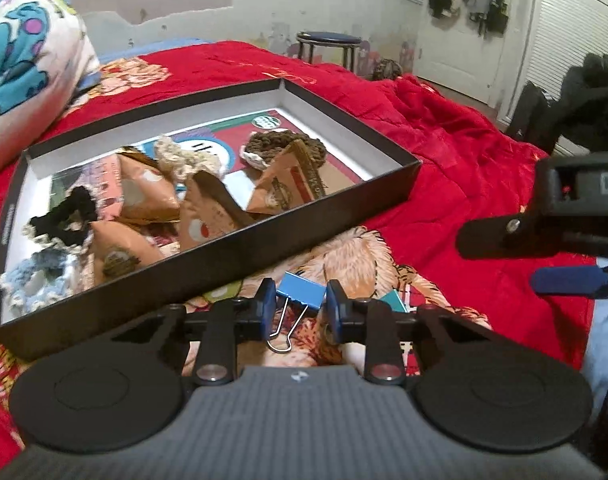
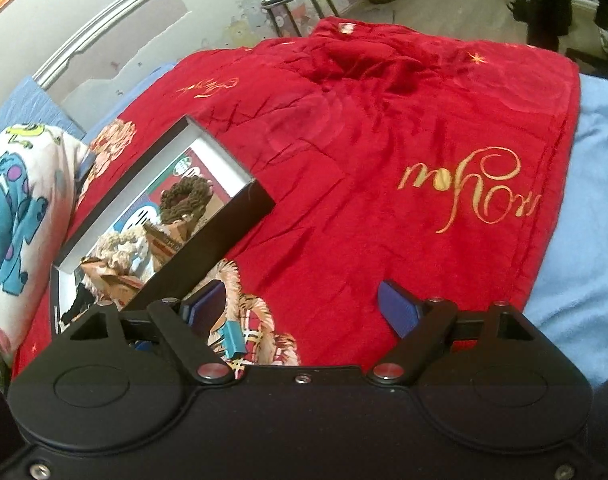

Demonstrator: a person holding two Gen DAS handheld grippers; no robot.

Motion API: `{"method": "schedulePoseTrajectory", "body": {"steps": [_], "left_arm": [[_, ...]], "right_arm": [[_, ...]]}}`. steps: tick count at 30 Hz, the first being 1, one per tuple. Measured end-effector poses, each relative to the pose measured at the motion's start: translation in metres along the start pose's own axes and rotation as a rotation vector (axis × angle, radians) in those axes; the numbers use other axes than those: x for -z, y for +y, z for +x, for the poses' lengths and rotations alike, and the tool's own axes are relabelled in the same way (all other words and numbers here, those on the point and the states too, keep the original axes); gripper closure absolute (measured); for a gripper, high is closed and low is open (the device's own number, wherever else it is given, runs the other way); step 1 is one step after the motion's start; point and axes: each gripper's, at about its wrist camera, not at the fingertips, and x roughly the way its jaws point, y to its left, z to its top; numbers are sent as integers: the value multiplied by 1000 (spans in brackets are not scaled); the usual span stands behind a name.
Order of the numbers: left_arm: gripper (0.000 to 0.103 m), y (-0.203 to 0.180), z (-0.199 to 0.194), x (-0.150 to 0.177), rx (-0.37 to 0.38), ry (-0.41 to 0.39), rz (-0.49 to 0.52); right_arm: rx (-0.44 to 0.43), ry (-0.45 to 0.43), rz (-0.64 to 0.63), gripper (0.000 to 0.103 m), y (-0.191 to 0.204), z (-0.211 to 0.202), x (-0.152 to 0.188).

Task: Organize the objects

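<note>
Blue binder clip (image 1: pixel 301 291) pinched between the left gripper (image 1: pixel 299 304) pads, wire handles dangling down toward the camera. Held just in front of the near wall of the black box (image 1: pixel 239 256), above the red blanket (image 1: pixel 444 152). Looks like the carry step of the tidy-up: clip grabbed, not yet in the box. Next move probably calls for lifting over that near wall and letting go somewhere free among the paper packets (image 1: pixel 151 192) and crochet scrunchies (image 1: pixel 281 146) already inside. Pretty crowded in there, so aiming for the bare far corner seems smart.

Right gripper (image 2: pixel 304 308) spread wide, holding nothing, hovering off to the side over the blanket. Another teal clip (image 2: pixel 232 338) lying on the blanket's printed patch, just beside its left finger.

Soft, rumpled bed surface, so nothing sitting very flat. Cartoon pillow (image 1: pixel 27 60) at the head, stool (image 1: pixel 328 42) by the scuffed wall, white door (image 1: pixel 460 20) with dark clothes hanging.
</note>
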Motion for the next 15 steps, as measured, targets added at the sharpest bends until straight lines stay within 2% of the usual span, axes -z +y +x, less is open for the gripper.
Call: {"method": "schedulePoseTrajectory", "body": {"steps": [3,7,15], "left_arm": [[72,3,-14,-1,-16,-21,-36],[72,7,-40,2,-83,-46,-80],[72,26,-73,19,-204,-64,-249]], "right_arm": [[-33,10,-44,20,8,1,2],[-75,8,-111,20,23,3,9],[-127,34,-242,20,47,3,23]]}}
